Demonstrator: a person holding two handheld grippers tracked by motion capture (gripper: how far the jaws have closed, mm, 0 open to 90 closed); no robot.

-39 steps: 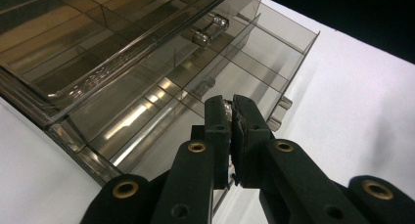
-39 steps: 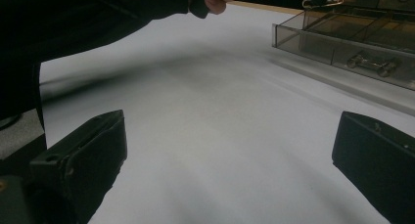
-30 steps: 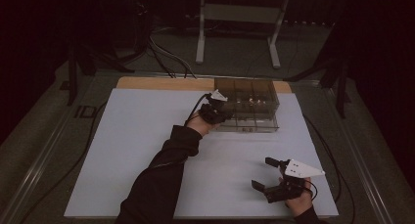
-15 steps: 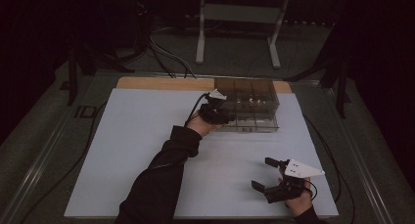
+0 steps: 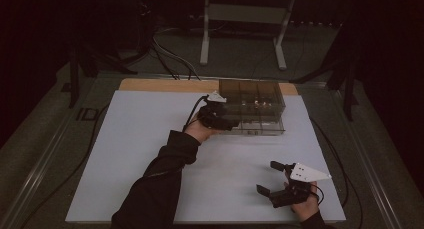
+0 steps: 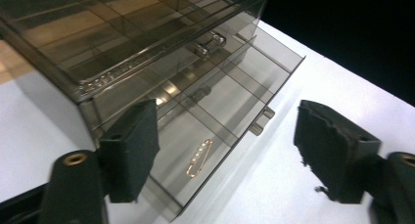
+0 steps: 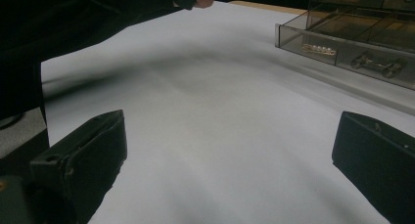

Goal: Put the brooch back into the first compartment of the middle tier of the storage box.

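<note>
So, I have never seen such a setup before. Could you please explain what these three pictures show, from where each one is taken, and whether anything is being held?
There is no robot here. A person holds a hand tool in each hand, and each tool has two black fingers for grasping. The high view looks down on a white table. The left gripper is at a smoky transparent drawer box at the far side; the right gripper hovers over bare table near the person. The other two pictures come from cameras riding on the tools. In the left gripper view the fingers stand wide apart beside the box's pulled-out lower drawer, where a small gold pin with pearls lies. In the right gripper view the fingers are also apart. Nothing is held.
</note>
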